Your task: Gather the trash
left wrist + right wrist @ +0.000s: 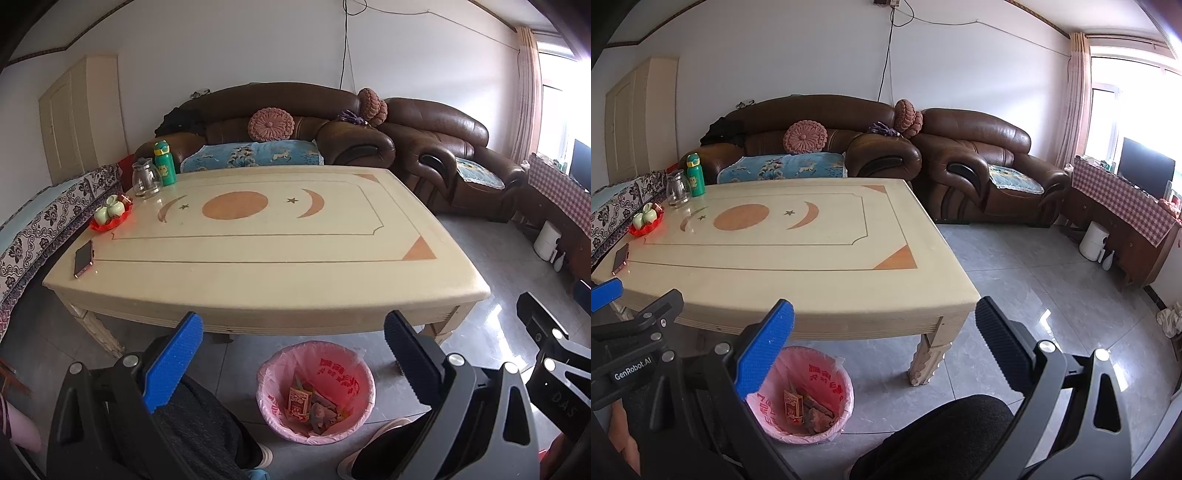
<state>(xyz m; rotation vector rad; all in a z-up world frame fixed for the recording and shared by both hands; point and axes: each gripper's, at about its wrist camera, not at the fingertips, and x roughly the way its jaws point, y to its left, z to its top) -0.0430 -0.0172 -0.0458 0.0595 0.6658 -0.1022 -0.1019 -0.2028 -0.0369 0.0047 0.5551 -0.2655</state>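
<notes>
A bin lined with a pink bag (316, 391) stands on the floor under the near edge of the cream coffee table (258, 243); it also shows in the right wrist view (805, 398). Inside lie wrappers and a small printed carton (298, 400). My left gripper (293, 328) is open and empty, held above the bin in front of the table edge. My right gripper (884, 317) is open and empty, to the right of the left one, near the table's right front corner. No loose trash shows on the table top.
At the table's left end are a phone (84, 257), a red tray with green cups (110, 214), a glass jug (146, 179) and a green bottle (165, 163). Brown sofas (295, 129) stand behind. My knees are below the grippers. A table leg (929, 358) stands beside the bin.
</notes>
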